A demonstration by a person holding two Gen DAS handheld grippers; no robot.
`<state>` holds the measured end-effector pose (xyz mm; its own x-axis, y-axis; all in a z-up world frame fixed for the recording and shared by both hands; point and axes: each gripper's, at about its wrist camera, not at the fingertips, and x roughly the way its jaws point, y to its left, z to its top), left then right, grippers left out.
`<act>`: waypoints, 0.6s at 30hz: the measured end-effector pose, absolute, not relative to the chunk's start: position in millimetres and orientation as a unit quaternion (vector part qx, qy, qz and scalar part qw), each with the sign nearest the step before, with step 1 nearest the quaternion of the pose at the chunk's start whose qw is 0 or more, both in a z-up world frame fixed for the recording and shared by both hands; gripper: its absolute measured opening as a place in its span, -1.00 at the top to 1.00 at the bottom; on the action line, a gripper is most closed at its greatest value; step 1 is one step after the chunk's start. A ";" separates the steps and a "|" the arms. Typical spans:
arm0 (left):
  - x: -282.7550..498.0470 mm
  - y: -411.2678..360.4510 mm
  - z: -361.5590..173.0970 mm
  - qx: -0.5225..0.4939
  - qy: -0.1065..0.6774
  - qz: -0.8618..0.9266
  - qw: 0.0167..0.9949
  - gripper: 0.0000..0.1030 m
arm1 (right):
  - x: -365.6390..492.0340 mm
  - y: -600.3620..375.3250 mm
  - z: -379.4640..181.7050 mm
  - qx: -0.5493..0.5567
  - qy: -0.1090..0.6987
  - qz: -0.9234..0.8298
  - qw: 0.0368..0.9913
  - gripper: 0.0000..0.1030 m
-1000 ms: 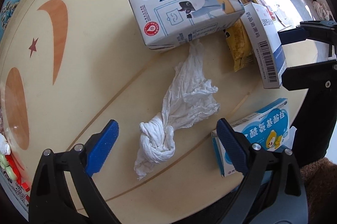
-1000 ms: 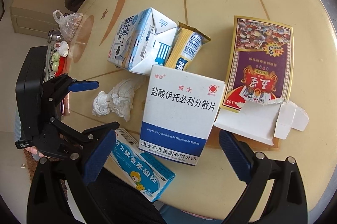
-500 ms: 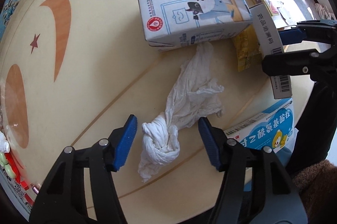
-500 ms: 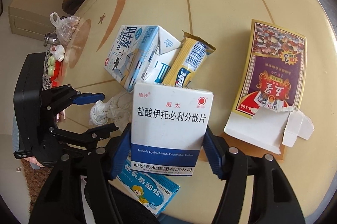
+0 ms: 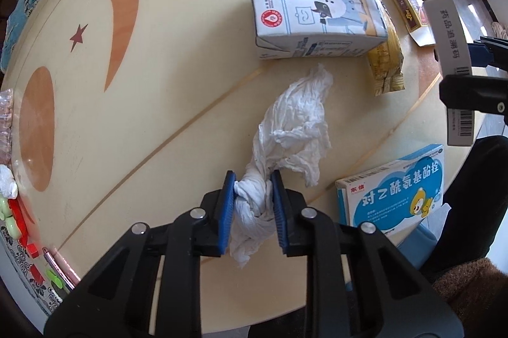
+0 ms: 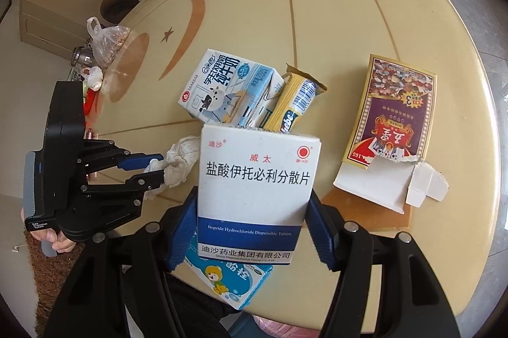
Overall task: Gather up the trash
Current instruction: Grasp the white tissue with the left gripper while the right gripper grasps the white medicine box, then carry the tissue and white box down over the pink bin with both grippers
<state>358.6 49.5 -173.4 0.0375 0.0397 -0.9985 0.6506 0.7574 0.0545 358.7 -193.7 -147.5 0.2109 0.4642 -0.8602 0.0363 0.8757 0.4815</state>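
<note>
Tissue (image 5: 287,128) (clamped) near table (image 5: 177,58) edge.

Round cream table (image 5: 177,90) bears milk carton (image 5: 312,11), snack wrapper (image 5: 385,68), playing-card box (image 6: 393,112).

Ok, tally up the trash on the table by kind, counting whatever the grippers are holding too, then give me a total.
Medicine boxes: 2, the white box and the blue box.
Milk cartons: 1, the milk carton.
Snack wrappers: 1, the yellow wrapper.
Torn card boxes: 1, the playing-card box.
Crumpled tissues: 1, the tissue.
Total: 6.
</note>
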 end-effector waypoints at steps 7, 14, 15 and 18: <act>333.9 50.5 -138.2 0.254 0.644 -0.213 0.689 0.55 | 346.1 -189.9 -120.4 0.173 0.599 0.139 0.770 -0.20; 312.9 48.5 -98.2 0.249 0.623 -0.204 0.713 0.55 | 325.8 -189.6 -94.6 0.139 0.594 0.135 0.780 -0.20; 307.6 49.4 -91.9 0.249 0.619 -0.202 0.717 0.55 | 321.9 -190.0 -90.7 0.135 0.594 0.135 0.781 -0.20; 293.5 45.0 -74.0 0.248 0.608 -0.196 0.728 0.55 | 305.5 -188.7 -76.3 0.119 0.591 0.135 0.787 -0.20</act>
<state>293.5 45.0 -74.0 0.1837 0.0168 -0.9828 0.5874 0.7998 0.1235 305.5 -188.7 -76.3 0.2658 0.3522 -0.8974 -0.0720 0.9355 0.3458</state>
